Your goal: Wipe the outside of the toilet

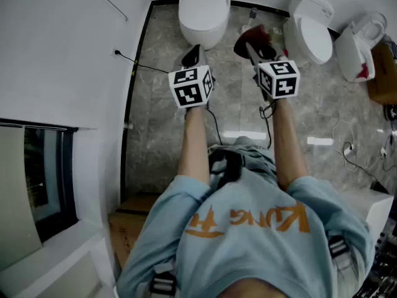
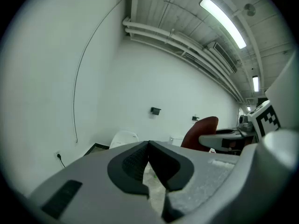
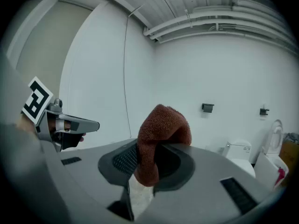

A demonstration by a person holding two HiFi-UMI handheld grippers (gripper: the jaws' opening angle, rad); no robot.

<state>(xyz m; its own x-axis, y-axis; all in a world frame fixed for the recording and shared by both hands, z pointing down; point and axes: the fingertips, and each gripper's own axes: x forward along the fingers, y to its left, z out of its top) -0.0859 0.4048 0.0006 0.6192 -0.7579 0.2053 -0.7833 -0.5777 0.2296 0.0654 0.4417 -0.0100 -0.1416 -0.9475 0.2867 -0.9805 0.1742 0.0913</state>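
Right gripper (image 3: 148, 164) jaws pinch the red cloth (image 3: 161, 129). Left gripper (image 2: 149, 149) jaws pressed together, empty. Risk: rubbing friction against the toilet (image 1: 203, 14) could drag the cloth free.

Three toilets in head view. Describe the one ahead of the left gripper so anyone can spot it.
From the white left wall, follow the grey marbled floor to its far end: the smooth oval white toilet sits there, just beyond the left gripper. It is the leftmost of three, with no boxy tank showing, unlike the neighbouring toilet past the rust-red cloth in the right gripper.
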